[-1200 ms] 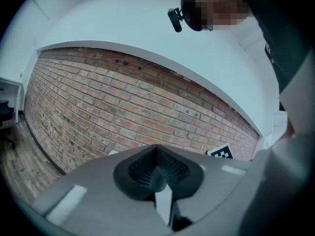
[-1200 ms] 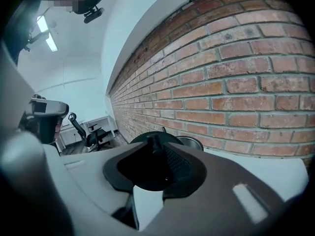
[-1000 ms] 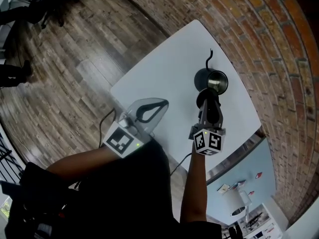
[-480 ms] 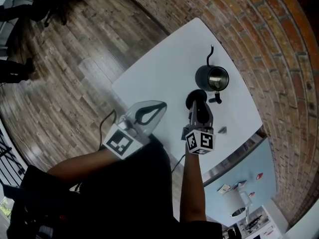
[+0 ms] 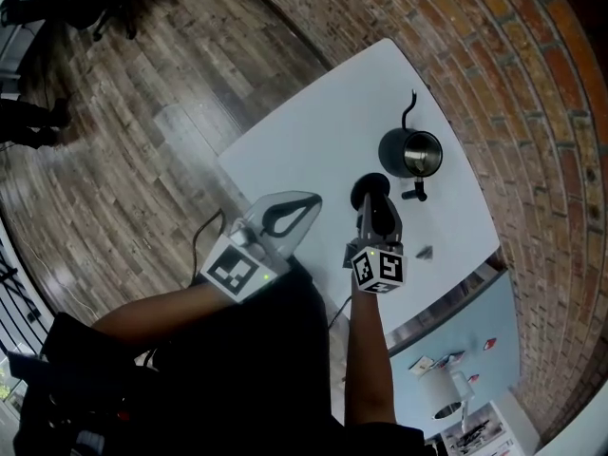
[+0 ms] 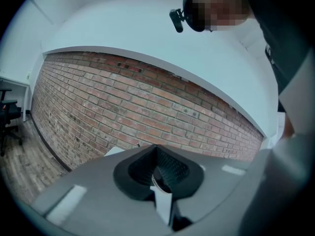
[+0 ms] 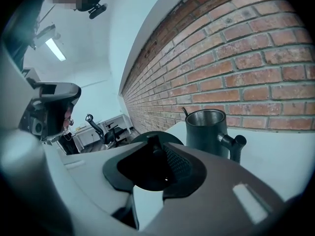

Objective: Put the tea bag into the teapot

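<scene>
The dark metal teapot stands open-topped on the white table, its thin spout toward the far end. My right gripper is shut on the knob of the black round lid, held just near-left of the pot and apart from it. In the right gripper view the lid's knob sits between the pads, with the teapot to the right beyond. A small grey tea bag lies on the table to the right of that gripper. My left gripper hangs shut and empty over the table's near edge.
A red brick wall runs close along the table's far and right sides. Wooden floor lies to the left. The table's near edge passes under my left gripper. A black cable hangs by that edge.
My right gripper has drawn back from the teapot toward me with the lid, which now shows beside the pot. The left gripper has stayed where it was.
</scene>
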A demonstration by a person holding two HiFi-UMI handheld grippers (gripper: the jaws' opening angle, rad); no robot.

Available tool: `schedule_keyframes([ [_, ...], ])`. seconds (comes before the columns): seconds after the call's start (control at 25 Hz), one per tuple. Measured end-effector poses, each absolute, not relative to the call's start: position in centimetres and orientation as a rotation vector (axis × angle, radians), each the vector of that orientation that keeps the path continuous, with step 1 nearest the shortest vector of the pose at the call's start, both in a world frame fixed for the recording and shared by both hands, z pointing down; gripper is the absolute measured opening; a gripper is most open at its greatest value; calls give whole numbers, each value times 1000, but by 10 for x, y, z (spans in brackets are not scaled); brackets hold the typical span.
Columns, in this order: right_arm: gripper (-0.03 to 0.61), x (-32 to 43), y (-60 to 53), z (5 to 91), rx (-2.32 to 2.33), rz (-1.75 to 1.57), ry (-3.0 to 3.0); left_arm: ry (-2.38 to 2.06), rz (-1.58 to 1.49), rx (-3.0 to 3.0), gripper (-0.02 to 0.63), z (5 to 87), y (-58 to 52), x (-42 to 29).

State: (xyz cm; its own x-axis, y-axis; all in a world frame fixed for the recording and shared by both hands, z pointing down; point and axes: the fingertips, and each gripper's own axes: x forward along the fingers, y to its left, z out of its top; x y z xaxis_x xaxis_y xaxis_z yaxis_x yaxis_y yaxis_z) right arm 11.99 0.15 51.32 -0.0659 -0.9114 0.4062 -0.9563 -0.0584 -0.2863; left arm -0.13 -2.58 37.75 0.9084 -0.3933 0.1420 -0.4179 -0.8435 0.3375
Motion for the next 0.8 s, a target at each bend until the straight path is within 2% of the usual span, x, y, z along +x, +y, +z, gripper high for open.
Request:
schedule_keyframes([
  [0.8,94,83,-2,556,2054,1049,-2221,-717,158,2662,0,392,-31,-32],
])
